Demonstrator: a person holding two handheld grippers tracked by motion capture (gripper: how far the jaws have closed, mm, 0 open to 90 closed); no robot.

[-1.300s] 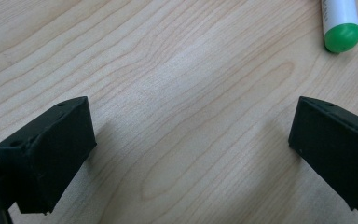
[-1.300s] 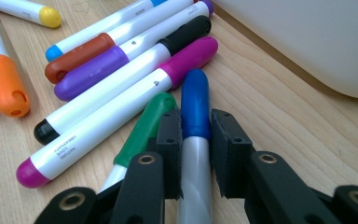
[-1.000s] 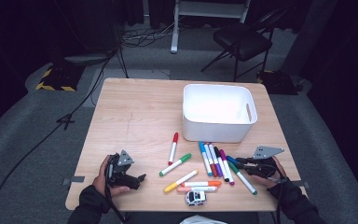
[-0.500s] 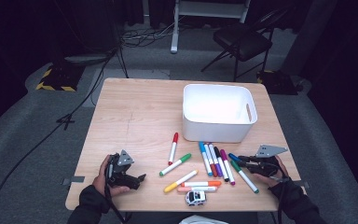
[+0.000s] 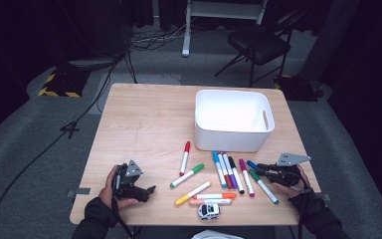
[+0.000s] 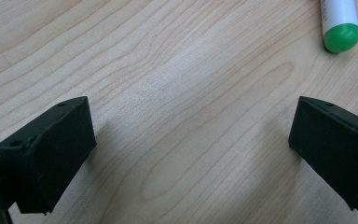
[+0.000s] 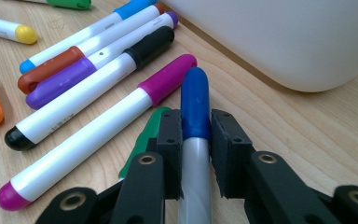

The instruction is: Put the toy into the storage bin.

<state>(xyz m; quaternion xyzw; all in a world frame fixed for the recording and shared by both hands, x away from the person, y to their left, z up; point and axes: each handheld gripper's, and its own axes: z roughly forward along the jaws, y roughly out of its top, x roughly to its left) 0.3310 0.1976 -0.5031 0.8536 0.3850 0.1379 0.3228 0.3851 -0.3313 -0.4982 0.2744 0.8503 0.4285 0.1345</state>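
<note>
Clamped shut on the blue-capped marker (image 7: 195,121) in the right gripper view, jaws pressing either side of the cap's base, grey barrel running back down between them toward the bottom edge. Just left of that, nearly touching the left jaw, a green marker (image 7: 144,135), then the magenta-capped marker (image 7: 98,126) and a packed row of black, purple, brown and light-blue ones slanting to the upper left. Little free room on that side; bare wood to the right of the jaws. Close ahead in the upper right, the curved wall of the white bin (image 7: 284,42). In the high view, right gripper (image 5: 258,168) low at the lower right, near the surface's (image 5: 144,124) right edge. Left gripper (image 5: 146,191) at the lower left, near the front edge, well apart from the markers; in the left gripper view, jaws wide open over bare wood, with a green marker end (image 6: 340,37) in the upper right corner. Small toy car (image 5: 208,210) at the front edge. Light wooden surface on grey carpet, dark room, black chair (image 5: 258,45) beyond.
</note>
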